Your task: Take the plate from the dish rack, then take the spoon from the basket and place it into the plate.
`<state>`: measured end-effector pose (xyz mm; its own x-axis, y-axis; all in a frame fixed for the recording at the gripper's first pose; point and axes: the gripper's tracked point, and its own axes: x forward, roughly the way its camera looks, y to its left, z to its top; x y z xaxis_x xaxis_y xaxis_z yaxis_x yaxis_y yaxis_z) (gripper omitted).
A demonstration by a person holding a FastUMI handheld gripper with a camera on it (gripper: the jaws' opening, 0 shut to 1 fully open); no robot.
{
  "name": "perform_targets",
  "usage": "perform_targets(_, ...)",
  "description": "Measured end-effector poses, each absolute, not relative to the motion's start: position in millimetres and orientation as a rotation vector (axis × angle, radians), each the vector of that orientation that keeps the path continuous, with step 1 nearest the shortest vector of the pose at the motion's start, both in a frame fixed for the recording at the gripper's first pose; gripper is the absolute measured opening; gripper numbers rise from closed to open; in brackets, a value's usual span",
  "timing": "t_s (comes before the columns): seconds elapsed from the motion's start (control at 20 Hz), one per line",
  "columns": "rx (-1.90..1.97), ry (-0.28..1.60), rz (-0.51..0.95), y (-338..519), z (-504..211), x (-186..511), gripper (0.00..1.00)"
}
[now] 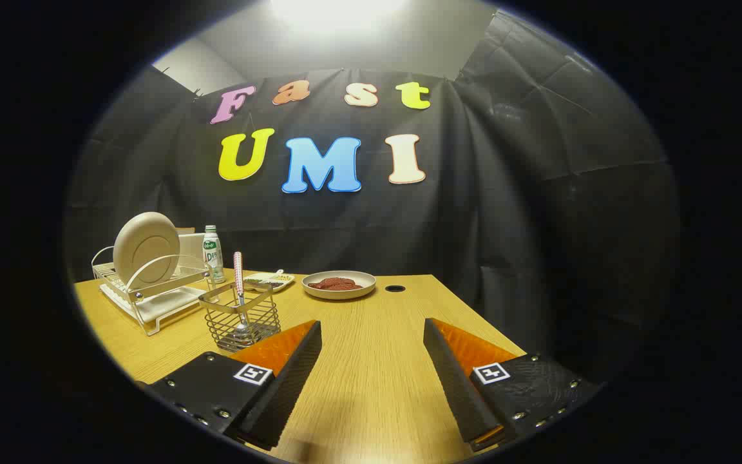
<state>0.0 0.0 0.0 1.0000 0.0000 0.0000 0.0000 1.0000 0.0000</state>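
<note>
1. Gripper: fingers spread wide, nothing between them, above wooden table.
2. Plate: upright in dish rack, well beyond left finger.
3. Spoon: standing in wire basket, just ahead of left finger.

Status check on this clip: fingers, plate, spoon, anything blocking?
Gripper open, fingers empty over bare table. Plate upright in dish rack, untouched. Spoon standing in wire basket beside the left finger. Bottle behind rack, not blocking.
</note>
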Motion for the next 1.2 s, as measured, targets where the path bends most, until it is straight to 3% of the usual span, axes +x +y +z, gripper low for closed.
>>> perform_targets(0.4, 0.004, 0.003, -0.012, -2, 0, 8, 0.98)
perform_targets(0.7, -0.013, 0.047, 0.012, 6, -4, 68, 0.98)
perform_targets(1.2, -0.084, -0.018, 0.032, 47, 77, 92, 0.98)
